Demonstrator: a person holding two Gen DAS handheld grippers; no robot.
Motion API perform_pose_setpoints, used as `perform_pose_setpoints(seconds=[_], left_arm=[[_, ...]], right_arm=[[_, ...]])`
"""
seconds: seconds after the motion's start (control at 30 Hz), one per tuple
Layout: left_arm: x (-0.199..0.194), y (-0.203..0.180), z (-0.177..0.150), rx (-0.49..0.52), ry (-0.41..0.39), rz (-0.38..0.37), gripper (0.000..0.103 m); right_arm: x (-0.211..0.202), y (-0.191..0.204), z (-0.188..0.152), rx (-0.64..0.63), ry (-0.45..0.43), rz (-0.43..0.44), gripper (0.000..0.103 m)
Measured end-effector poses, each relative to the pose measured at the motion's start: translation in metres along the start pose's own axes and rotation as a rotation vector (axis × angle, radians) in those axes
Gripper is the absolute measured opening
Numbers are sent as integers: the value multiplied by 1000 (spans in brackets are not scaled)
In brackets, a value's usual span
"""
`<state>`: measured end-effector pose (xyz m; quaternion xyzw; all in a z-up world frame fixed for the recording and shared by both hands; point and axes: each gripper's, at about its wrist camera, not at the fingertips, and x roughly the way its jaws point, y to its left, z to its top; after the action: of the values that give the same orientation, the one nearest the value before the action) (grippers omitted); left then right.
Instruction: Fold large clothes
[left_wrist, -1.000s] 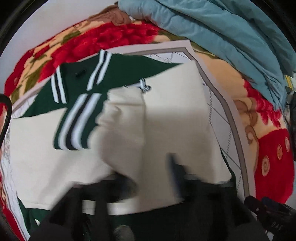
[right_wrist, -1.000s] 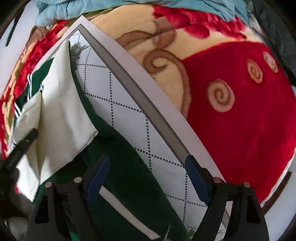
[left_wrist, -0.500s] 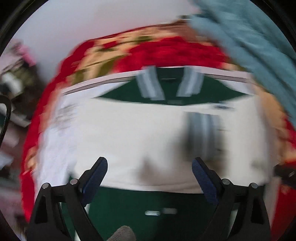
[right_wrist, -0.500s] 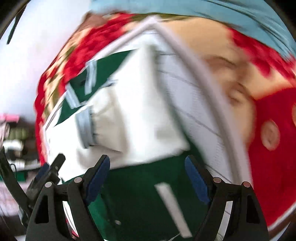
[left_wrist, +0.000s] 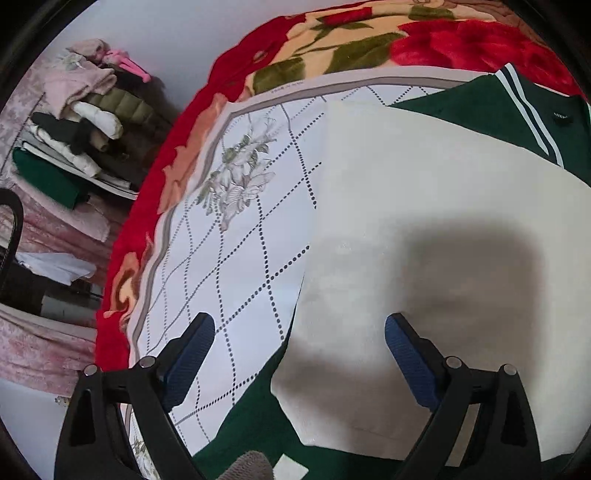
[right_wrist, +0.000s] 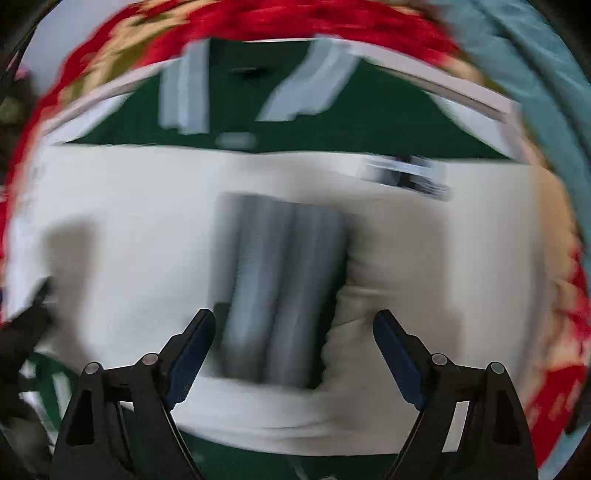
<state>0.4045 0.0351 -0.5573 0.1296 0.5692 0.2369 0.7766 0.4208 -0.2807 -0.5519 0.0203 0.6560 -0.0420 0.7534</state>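
Observation:
A dark green jacket with cream sleeves (left_wrist: 424, 229) lies flat on a white diamond-patterned sheet (left_wrist: 240, 236). Its cream sleeves are folded across the body, and the green collar with white stripes (left_wrist: 532, 110) is at the far end. My left gripper (left_wrist: 299, 328) is open and empty, hovering over the jacket's left edge. In the blurred right wrist view the same jacket (right_wrist: 129, 266) fills the frame, with a striped cuff (right_wrist: 280, 288) lying on the cream. My right gripper (right_wrist: 293, 325) is open and empty above that cuff.
A red floral blanket (left_wrist: 332, 48) lies under the sheet. A shelf with piled clothes (left_wrist: 74, 122) stands off the bed's left side. A light blue quilt (right_wrist: 546, 74) lies at the far right.
My left gripper let go of the cream sleeve, opened and swung left to the jacket's left edge. My right gripper swung left from the sheet's right edge to over the jacket's middle.

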Motion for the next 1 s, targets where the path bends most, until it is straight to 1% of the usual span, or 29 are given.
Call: perform_pose_setpoints(seconds=[0.03, 0.13, 0.2, 0.23, 0.27, 0.37, 0.43, 0.47, 0.53, 0.63, 0.7, 0.77, 0.8, 0.83, 0.9, 1.0], left_arm=[[1, 0, 0, 8, -3, -5, 95], [3, 0, 3, 13, 1, -19, 95], [0, 3, 4, -6, 16, -35, 95], [-2, 7, 4, -18, 19, -44, 95], [-7, 13, 3, -36, 28, -55, 95], [-26, 41, -9, -81, 48, -95, 95], [-42, 63, -30, -98, 70, -92, 95], [-46, 69, -40, -89, 75, -73, 95], [-47, 75, -66, -37, 83, -16, 95], [-24, 67, -87, 49, 109, 46, 95], [2, 57, -86, 95, 124, 86, 95], [22, 55, -77, 110, 113, 147, 95], [32, 59, -71, 88, 124, 150, 96], [45, 68, -63, 33, 149, 118, 97], [59, 84, -54, -59, 172, 81, 101], [78, 112, -50, -227, 227, -17, 103]], right_arm=[[-2, -15, -2, 43, -5, -2, 89], [-16, -94, -17, 264, -29, -19, 89], [-25, -133, -27, 371, -26, -78, 89], [-27, -143, -30, 400, -25, -91, 89], [-32, -161, -38, 457, -18, -75, 89], [-46, -186, -62, 578, -35, 26, 90], [-55, -186, -79, 594, -42, 57, 90], [-58, -184, -89, 595, -41, 71, 90], [-58, -178, -102, 594, -29, 104, 90], [-47, -156, -128, 587, 16, 159, 90], [-36, -144, -138, 573, 41, 197, 90], [-29, -133, -139, 566, 65, 215, 90], [-28, -128, -137, 562, 63, 222, 90], [-27, -125, -134, 555, 54, 226, 90], [-26, -121, -126, 544, 35, 225, 90], [-23, -126, -107, 539, -1, 214, 90]])
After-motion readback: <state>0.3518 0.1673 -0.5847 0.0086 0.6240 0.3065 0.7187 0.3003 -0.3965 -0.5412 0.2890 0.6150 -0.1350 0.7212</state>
